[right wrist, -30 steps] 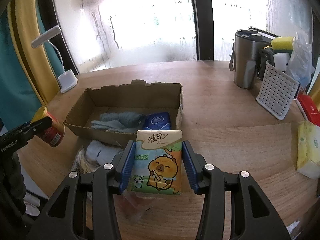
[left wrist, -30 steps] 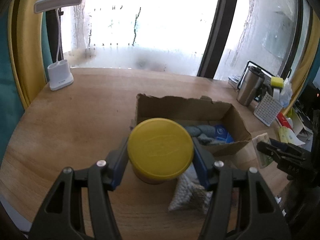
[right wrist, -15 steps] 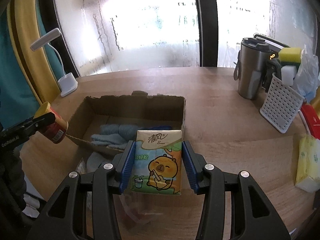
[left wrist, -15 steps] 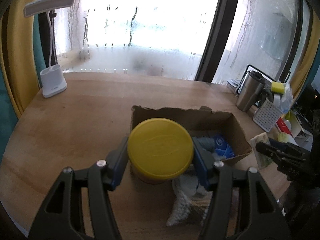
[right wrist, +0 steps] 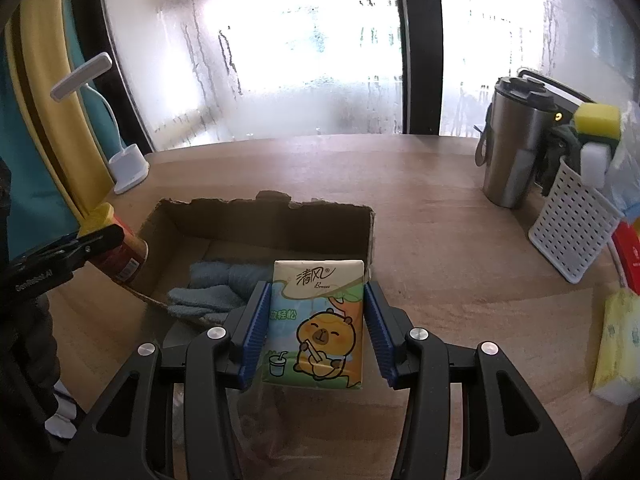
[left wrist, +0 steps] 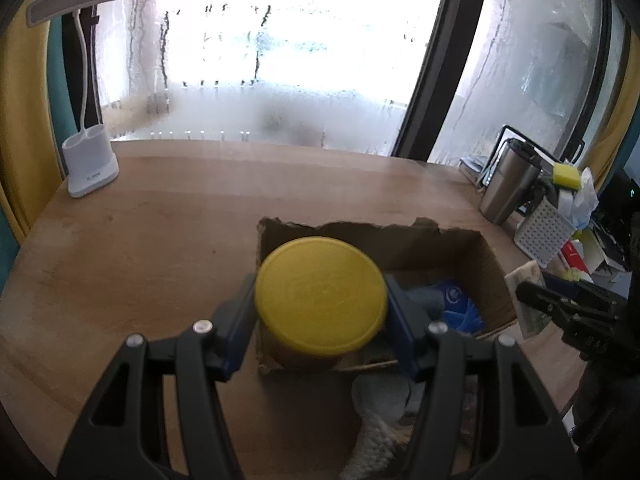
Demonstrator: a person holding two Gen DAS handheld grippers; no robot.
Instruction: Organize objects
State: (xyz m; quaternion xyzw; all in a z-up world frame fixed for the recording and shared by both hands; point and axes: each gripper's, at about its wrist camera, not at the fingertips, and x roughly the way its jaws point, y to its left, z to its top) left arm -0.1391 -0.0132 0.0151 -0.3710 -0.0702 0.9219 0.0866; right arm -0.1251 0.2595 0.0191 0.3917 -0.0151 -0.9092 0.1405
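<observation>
My left gripper [left wrist: 320, 312] is shut on a jar with a yellow lid [left wrist: 321, 295] and holds it above the left end of an open cardboard box [left wrist: 460, 240]. The jar with its red label also shows in the right wrist view [right wrist: 120, 248], at the box's left corner. My right gripper [right wrist: 316, 332] is shut on a tissue pack with a cartoon bear [right wrist: 316, 324], held above the table at the box's near right corner [right wrist: 370, 240]. Grey-blue gloves [right wrist: 212, 288] and a blue packet [left wrist: 456, 304] lie in the box.
A white desk lamp [left wrist: 90, 168] stands at the far left. A steel tumbler [right wrist: 516, 148], a white perforated basket [right wrist: 572, 236] with sponges and a yellow tissue pack [right wrist: 618, 344] are at the right. White socks [left wrist: 380, 412] lie before the box.
Both grippers have risen and moved forward toward the box. The jar now hangs over the box's left end; the tissue pack is nearer the box's right corner.
</observation>
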